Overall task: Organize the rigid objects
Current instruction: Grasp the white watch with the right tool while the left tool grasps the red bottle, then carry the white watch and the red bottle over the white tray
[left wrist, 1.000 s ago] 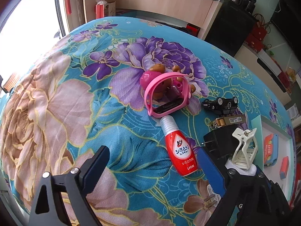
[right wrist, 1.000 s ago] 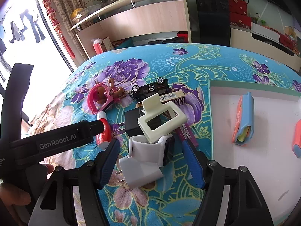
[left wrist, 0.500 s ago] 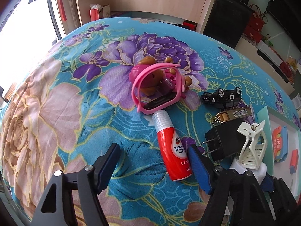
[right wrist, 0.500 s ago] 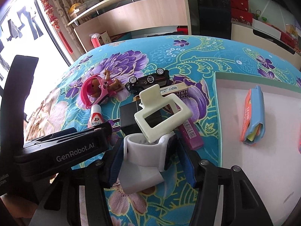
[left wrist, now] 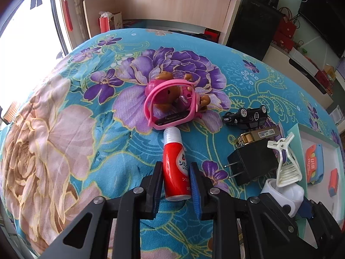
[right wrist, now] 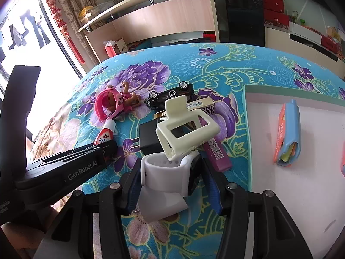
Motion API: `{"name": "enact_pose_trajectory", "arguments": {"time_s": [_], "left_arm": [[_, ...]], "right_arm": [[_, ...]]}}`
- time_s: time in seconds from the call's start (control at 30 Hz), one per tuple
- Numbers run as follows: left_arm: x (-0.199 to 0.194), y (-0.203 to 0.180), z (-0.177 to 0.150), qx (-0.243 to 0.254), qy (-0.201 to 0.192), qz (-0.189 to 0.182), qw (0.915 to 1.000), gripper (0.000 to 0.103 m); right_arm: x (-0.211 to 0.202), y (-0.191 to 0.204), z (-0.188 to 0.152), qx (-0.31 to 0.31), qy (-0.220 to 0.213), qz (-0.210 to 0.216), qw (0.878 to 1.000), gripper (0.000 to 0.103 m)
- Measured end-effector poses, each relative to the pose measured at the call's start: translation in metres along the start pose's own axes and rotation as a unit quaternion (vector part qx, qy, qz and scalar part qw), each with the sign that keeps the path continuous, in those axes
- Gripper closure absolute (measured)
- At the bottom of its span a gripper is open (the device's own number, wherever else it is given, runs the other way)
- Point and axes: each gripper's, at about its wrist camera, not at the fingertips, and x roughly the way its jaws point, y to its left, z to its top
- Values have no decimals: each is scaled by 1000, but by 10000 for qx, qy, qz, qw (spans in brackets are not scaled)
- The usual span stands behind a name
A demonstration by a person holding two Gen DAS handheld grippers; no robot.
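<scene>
The small, stiff, probably light and slippery red bottle (left wrist: 175, 168), low in the frame, is clamped mid-body by the left hand-held gripper (left wrist: 175, 183), while the white watch (right wrist: 168, 172) is gripped by the right hand-held gripper (right wrist: 170, 183).

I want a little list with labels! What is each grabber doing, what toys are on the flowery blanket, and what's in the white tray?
left tool: jaws just closed, shut on the red bottle
right tool: jaws just closing around the white watch
on white watch: cream hair clip
blanket: pink watch, brown bear toy, black toy car, black charger
tray: blue-and-orange case
</scene>
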Motion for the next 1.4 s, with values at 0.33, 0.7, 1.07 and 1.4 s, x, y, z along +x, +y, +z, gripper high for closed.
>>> {"name": "enact_pose_trajectory", "arguments": {"time_s": [0.33, 0.7, 1.07, 1.4], "left_arm": [[-34, -2, 8, 60, -516, -10, 9987, 80], [-82, -12, 13, 127, -1187, -266, 9925, 80], [-88, -61, 3, 641, -1224, -682, 9881, 81], [-88, -119, -16, 1344, -1133, -1055, 9788, 81]], "right_arm": [[-33, 5, 6, -52, -612, 251, 9978, 49], [-62, -3, 11, 85, -1190, 348, 9923, 49], [-83, -64, 10, 632, -1302, -358, 9888, 49], [-101, -134, -4, 1311, -1228, -1036, 9783, 49]]}}
